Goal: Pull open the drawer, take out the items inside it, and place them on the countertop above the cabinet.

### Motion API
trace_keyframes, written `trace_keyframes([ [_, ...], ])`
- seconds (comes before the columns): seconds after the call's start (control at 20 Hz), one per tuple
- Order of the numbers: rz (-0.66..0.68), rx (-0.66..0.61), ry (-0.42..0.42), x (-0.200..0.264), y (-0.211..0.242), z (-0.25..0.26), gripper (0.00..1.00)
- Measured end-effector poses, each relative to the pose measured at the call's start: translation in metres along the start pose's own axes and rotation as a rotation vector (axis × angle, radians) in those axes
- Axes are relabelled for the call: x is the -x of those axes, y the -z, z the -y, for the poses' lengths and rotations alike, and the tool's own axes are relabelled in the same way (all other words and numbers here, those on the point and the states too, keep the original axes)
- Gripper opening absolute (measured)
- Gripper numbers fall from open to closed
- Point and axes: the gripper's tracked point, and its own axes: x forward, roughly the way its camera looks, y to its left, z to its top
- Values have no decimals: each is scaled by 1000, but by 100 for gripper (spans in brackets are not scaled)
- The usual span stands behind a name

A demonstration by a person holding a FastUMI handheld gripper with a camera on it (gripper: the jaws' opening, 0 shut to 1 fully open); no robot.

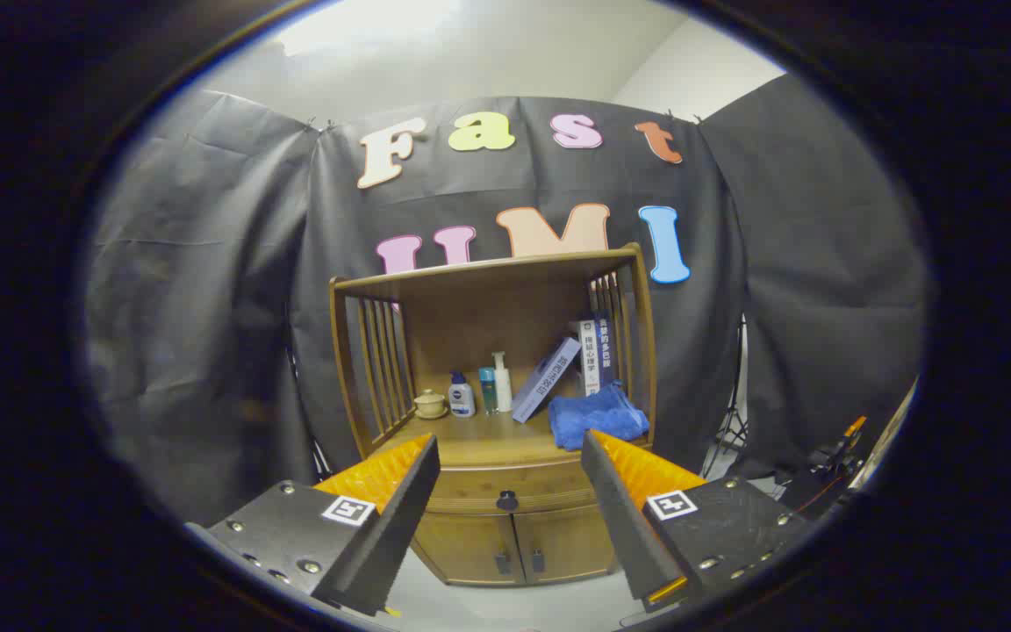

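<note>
A wooden cabinet (488, 535) stands ahead against the black cloth wall. Its drawer (514, 484) is closed, with a dark round knob (507, 501) at the centre, seen between my fingers and some way beyond them. The countertop (479, 441) above the drawer holds a small lidded cup (429, 404), several bottles (481, 391), leaning books (558, 373) and a folded blue towel (598, 416). My gripper (510, 448) is open, fingers wide apart with nothing between them, still well short of the cabinet. The drawer's contents are hidden.
Two small doors (514, 549) with dark handles sit below the drawer. A slatted frame and top shelf (488, 272) rise over the countertop. A tripod stand and equipment (830, 461) stand at the right of the cabinet. The pale floor (505, 606) lies in front.
</note>
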Motion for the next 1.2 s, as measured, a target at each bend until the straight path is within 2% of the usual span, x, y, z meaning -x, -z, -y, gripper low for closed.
trace_keyframes([
  [0.75, 1, 30, 17, -8, 4, 12, 97],
  [1.0, 18, 33, 37, -47, 27, 21, 97],
  [1.2, -13, 86, 55, -103, 74, 28, 97],
])
